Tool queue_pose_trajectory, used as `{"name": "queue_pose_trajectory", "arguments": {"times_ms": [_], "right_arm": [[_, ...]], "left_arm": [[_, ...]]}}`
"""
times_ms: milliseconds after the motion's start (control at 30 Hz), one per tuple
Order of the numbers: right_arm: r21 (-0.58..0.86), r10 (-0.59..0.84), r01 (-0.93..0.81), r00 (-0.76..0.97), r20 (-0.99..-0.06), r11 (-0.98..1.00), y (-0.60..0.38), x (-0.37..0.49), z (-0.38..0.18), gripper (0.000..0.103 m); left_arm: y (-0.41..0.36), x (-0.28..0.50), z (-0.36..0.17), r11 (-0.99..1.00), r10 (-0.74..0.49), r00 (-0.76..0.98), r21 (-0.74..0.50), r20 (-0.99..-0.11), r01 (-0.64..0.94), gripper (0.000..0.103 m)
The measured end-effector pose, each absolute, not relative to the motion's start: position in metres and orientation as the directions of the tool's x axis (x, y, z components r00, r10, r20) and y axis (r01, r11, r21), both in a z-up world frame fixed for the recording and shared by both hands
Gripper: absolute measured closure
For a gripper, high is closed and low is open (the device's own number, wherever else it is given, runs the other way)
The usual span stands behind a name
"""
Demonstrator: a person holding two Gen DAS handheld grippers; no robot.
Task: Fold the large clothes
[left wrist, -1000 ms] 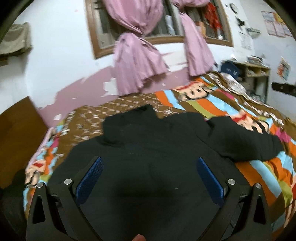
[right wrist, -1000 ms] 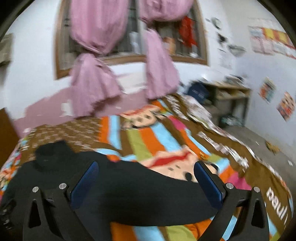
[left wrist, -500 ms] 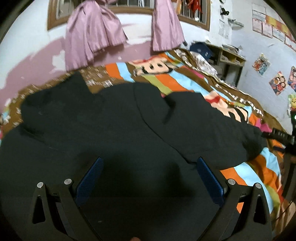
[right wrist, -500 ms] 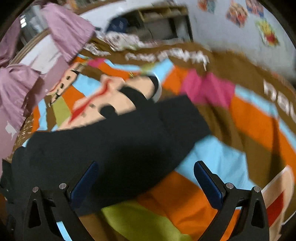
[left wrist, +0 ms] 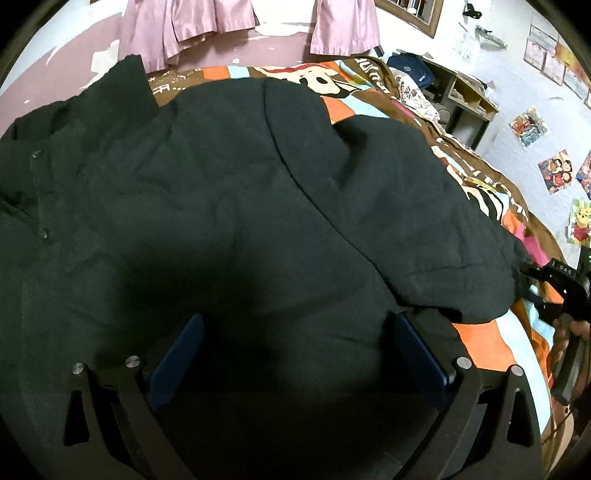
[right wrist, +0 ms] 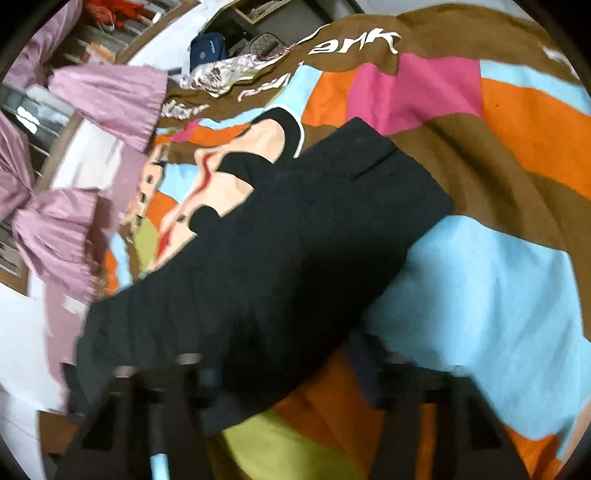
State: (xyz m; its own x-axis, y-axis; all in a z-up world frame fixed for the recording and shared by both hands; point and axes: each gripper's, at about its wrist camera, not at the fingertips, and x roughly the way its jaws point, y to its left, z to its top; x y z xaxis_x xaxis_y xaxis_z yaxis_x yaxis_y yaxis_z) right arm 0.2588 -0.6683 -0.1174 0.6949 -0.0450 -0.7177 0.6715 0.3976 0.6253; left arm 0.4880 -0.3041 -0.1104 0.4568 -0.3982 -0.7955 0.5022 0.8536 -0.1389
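Black jacket spread on the bed, over a quilt striped in orange, blue, brown and pink. In the left wrist view the jacket body fills most of the field; two snap buttons show on its left part, and one sleeve runs out to the right, its end lying on the quilt. Left gripper: jaws wide, blue pads to either side above the dark cloth of the jacket body, pressing on nothing.

Right gripper: its own view is blurred at the bottom, so the fingers appear only as dark smears; the jaws have just been closing. The sleeve runs diagonally across that view from lower left to its cuff at upper centre, and its lower part lies in the blurred zone where the jaws are; whether the pads press the cloth cannot be told. In the left wrist view the right gripper sits at the far right edge, just beside the sleeve end, with a hand on its handle.

Background: pink curtains on the wall behind the bed; a shelf with a dark blue bag; posters on the right wall.
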Motion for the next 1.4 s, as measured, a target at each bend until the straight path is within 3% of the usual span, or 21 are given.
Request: {"name": "queue_pose_trajectory", "arguments": {"times_ms": [100,200,400,533,700,867,1033,1133,1167,1267,1367,1400], "right_arm": [[0.651,-0.06,0.652,0.723,-0.688,0.389,-0.67,0.256,-0.107,0.096],[0.657,-0.104,0.616,0.759,-0.642,0.435,-0.663,0.261,-0.074,0.097],[0.628,-0.176,0.519,0.832,-0.525,0.58,-0.627,0.29,0.017,0.099],[0.515,-0.196,0.403,0.891,-0.409,0.756,-0.564,0.319,0.081,0.099],[0.346,-0.068,0.189,0.94,-0.333,0.919,-0.451,0.351,0.123,0.099],[0.116,0.095,-0.054,0.919,-0.382,0.992,-0.326,0.376,0.121,0.099],[-0.084,0.22,-0.309,0.819,-0.53,0.947,-0.215,0.388,0.074,0.099],[-0.109,0.24,-0.393,0.733,-0.637,0.913,-0.175,0.397,0.034,0.099],[-0.087,0.252,-0.412,0.697,-0.671,0.907,-0.167,0.4,0.016,0.097],[-0.003,0.284,-0.443,0.579,-0.764,0.896,-0.158,0.406,-0.031,0.079],[0.08,0.349,-0.45,0.556,-0.754,0.889,-0.17,0.401,-0.035,0.063],[0.09,0.369,-0.455,0.573,-0.732,0.886,-0.173,0.397,-0.028,0.041]], "left_arm": [[-0.306,0.485,-0.113,0.856,-0.384,0.465,-0.118,-0.798,0.504,0.002],[-0.307,0.484,-0.111,0.853,-0.393,0.467,-0.124,-0.792,0.507,0.002],[-0.262,0.478,-0.085,0.759,-0.571,0.353,-0.312,-0.741,0.572,0.002],[-0.217,0.469,-0.059,0.778,-0.574,0.391,-0.332,-0.719,0.533,0.002],[-0.153,0.447,-0.025,0.806,-0.562,0.445,-0.341,-0.698,0.483,0.002],[-0.084,0.419,0.003,0.793,-0.601,0.471,-0.409,-0.646,0.451,0.002],[-0.022,0.389,0.025,0.783,-0.621,0.509,-0.462,-0.596,0.416,0.002],[0.001,0.379,0.023,0.76,-0.649,0.5,-0.509,-0.573,0.404,0.002],[0.008,0.378,0.023,0.752,-0.658,0.495,-0.525,-0.568,0.398,0.002],[0.018,0.382,0.014,0.745,-0.664,0.478,-0.565,-0.575,0.354,0.002],[0.018,0.389,-0.002,0.741,-0.664,0.456,-0.602,-0.593,0.297,0.002],[0.016,0.392,-0.007,0.737,-0.667,0.448,-0.614,-0.595,0.283,0.002]]}}
